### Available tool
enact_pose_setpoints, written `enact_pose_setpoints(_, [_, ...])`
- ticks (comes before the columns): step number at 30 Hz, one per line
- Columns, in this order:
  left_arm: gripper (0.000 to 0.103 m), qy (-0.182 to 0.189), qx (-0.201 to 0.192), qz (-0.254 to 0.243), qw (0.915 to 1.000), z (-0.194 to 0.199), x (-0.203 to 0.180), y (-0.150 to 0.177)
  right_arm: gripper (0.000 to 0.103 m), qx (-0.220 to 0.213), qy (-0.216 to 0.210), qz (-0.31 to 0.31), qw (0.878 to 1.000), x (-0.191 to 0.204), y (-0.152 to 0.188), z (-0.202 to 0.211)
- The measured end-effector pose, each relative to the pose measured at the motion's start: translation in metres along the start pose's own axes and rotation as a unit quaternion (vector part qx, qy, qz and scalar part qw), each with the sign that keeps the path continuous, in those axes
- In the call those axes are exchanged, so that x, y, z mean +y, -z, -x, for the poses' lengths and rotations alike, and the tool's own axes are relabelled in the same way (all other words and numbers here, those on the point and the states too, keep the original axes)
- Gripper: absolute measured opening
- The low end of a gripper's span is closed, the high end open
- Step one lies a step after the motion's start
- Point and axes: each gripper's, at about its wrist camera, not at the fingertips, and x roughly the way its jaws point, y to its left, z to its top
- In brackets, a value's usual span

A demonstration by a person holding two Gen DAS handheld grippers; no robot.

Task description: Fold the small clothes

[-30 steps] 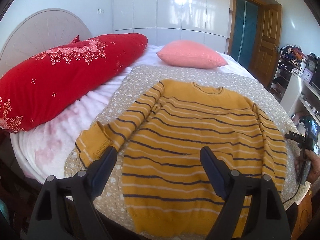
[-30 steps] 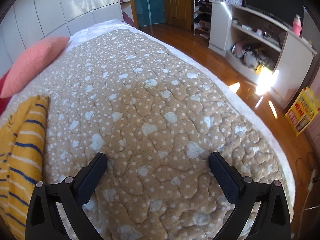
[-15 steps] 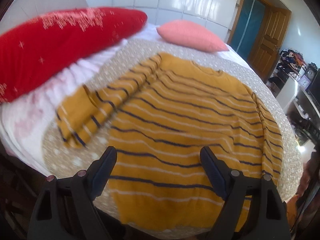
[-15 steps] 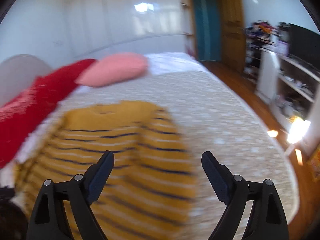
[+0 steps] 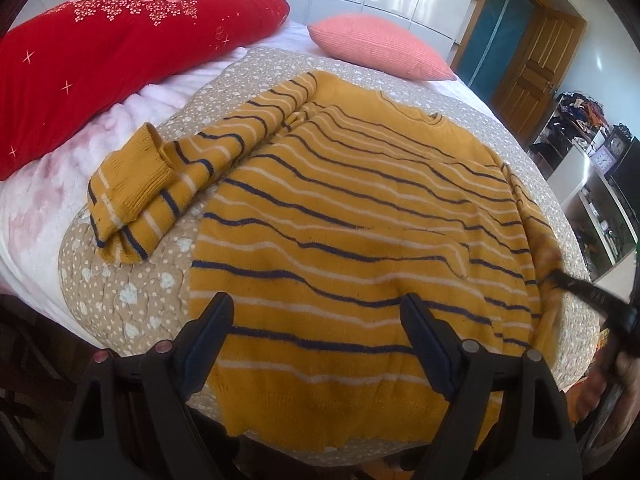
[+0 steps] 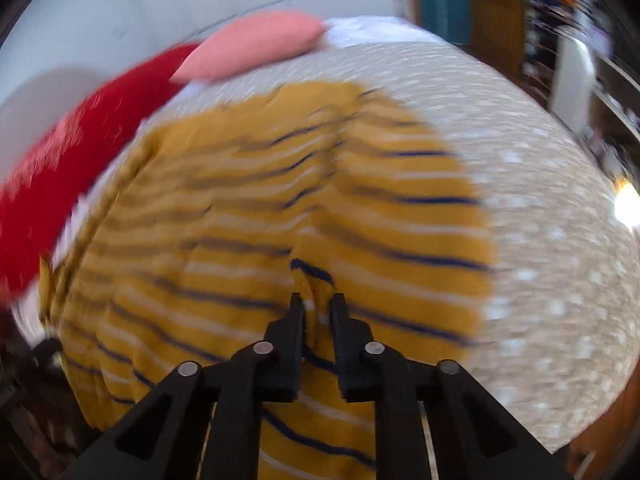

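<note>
mustard-yellow knit with navy and white stripes, the sweater (image 5: 360,216) lies spread flat across the middle of the frame on a beige dotted quilt (image 5: 132,288) that covers the bed. its one sleeve (image 5: 168,176) is folded back on itself at centre left, cuff doubled over, touching the body's edge. the left gripper (image 5: 316,320) hangs over the hem at the bottom of the frame, its jaws standing wide apart with nothing between them. the right gripper (image 6: 316,304), seen blurred in its own view, is closing its jaws, and a pinch of the sweater's striped fabric sits squeezed between the pads. a red embroidered pillow (image 5: 100,56) fills the upper left, a pink pillow (image 5: 376,48) lies at the top centre.
</note>
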Motion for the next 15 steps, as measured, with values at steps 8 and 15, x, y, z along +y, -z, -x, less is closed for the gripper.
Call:
enact_pose_setpoints(8, [0.084, 0.002, 0.006, -0.019, 0.9998, -0.003, -0.015, 0.001, 0.031, -0.054, 0.148, -0.063, 0.986, -0.072, 0.000, 0.034])
enact_pose_setpoints(15, [0.084, 0.001, 0.004, -0.027, 0.9996, -0.001, -0.019, 0.004, 0.041, -0.003, -0.149, -0.013, 0.989, -0.025, 0.043, 0.043])
